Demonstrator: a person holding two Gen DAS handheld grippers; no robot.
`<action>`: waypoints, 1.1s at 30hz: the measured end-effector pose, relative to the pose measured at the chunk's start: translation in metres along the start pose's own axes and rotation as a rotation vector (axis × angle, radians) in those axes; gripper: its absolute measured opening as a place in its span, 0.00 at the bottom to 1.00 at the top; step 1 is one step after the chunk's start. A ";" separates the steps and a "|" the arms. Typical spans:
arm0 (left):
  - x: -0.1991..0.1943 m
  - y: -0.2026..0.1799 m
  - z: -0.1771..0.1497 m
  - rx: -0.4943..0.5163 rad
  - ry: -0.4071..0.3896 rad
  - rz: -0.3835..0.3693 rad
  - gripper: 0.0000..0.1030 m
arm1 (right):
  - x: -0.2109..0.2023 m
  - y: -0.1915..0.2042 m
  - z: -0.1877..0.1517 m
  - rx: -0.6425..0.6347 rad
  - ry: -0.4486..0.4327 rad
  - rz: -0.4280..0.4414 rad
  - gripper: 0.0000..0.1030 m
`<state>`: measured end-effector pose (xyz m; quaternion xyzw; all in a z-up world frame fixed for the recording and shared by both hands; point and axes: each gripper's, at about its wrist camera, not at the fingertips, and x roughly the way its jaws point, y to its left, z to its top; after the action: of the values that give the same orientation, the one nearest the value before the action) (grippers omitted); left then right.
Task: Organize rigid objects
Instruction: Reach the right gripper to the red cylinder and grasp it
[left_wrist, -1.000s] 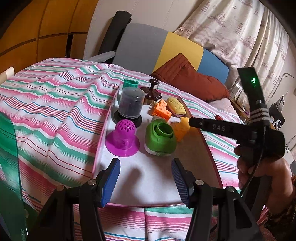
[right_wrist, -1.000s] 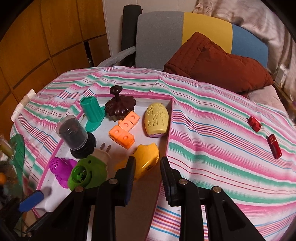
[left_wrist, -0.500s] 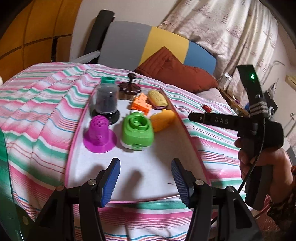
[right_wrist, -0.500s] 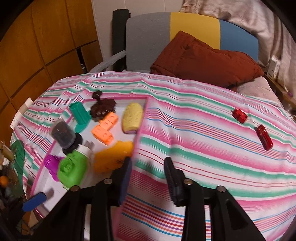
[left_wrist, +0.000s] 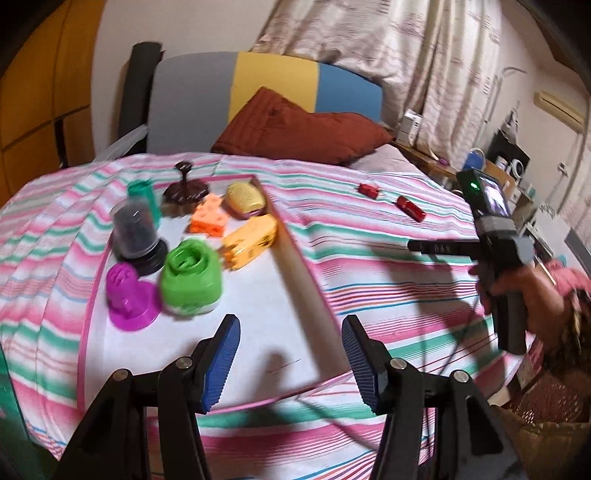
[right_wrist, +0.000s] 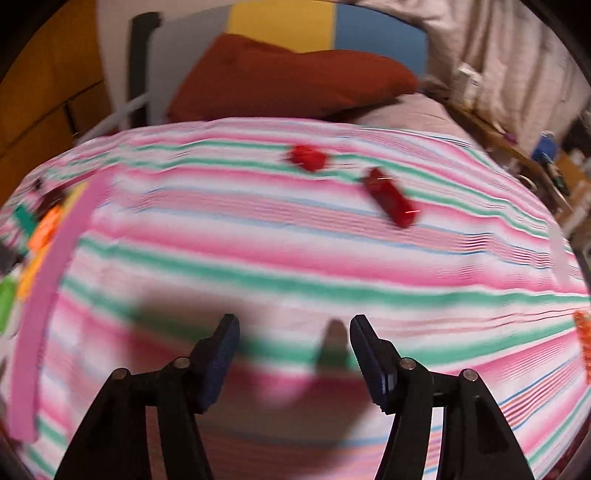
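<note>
Red against the striped cloth, two small toys lie loose well outside the pink-rimmed tray (left_wrist: 291, 254): the red block (right_wrist: 308, 157) and, just beside it, the longer red car (right_wrist: 389, 201). The right gripper (right_wrist: 290, 345) hangs spread and empty, between the tray and the toys. The left gripper (left_wrist: 288, 349), also spread and empty, sits over the tray's near end. Judging by the blur, a hurried grab could knock the car farther from the tray.

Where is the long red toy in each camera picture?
Left wrist view: the long red toy lies on the striped cloth, upper right, outside the pink-rimmed tray.
Right wrist view: the same toy lies upper right of centre, blurred.
Shared landmark: the small red toy sits just left of it in both.
</note>
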<state>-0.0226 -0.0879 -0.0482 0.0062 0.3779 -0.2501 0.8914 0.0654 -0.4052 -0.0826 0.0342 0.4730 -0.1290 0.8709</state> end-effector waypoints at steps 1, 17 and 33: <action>0.000 -0.003 0.002 0.010 -0.001 0.000 0.56 | 0.003 -0.009 0.008 0.013 -0.005 -0.013 0.60; 0.022 -0.038 0.037 0.073 0.043 -0.012 0.56 | 0.081 -0.065 0.082 0.114 -0.020 0.033 0.41; 0.152 -0.120 0.156 -0.012 0.135 -0.111 0.63 | 0.062 -0.088 0.044 0.252 -0.089 0.080 0.25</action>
<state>0.1177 -0.2912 -0.0185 -0.0032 0.4382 -0.2959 0.8488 0.1110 -0.5105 -0.1039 0.1564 0.4122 -0.1538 0.8843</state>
